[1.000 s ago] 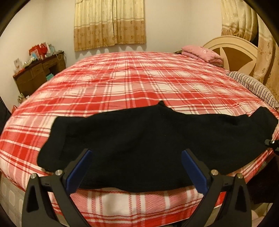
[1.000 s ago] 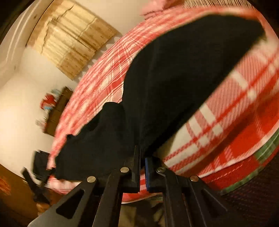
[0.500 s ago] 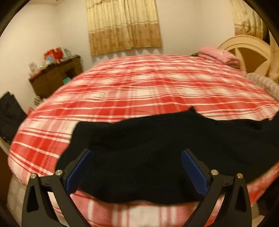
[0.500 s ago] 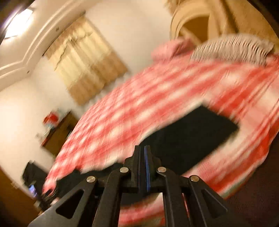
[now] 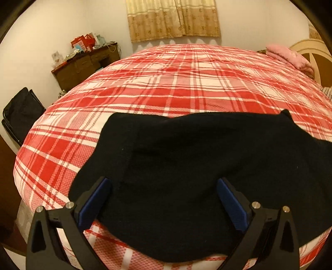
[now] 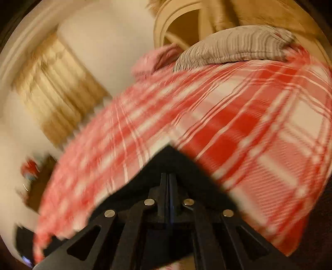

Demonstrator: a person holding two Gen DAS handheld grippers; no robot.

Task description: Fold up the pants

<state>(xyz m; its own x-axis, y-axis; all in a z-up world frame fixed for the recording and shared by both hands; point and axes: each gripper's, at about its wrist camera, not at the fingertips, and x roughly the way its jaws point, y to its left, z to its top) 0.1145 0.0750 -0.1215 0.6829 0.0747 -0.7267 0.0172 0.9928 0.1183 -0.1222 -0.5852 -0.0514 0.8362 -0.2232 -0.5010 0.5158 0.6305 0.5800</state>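
Bed (image 5: 186, 87): covered in a red-and-white plaid bedspread; fills most of both views. The right wrist view is blurred.

Pants (image 5: 186, 166): black, spread flat along the near edge of the bed, reaching from the near left part of the bedspread across to the right edge of the left wrist view. The lower margin hangs slightly over the near edge. In the right wrist view a pointed corner of the same black cloth (image 6: 170, 162) rises ahead of the fingertips, with plaid bedspread behind it.

Curtain (image 5: 173, 19): beige, patterned, on the far wall beyond the far edge of the bed.

Headboard (image 5: 311, 56): cream, curved, at the far right corner of the bed.

Dresser (image 5: 85, 64): dark wood, against the wall off the far left corner of the bed, its top crowded with small red and white items too small to tell apart.

Striped pillow (image 6: 234, 45): grey and white, at the head of the bed, beside the pink one.

Pink pillow (image 5: 288, 57): just in front of the headboard.

Left gripper (image 5: 164, 199): jaws spread wide, blue pads apart, above the near part of the pants; nothing pinched.

Right gripper (image 6: 168, 180): jaws pressed together, pinching the raised corner of the pants.
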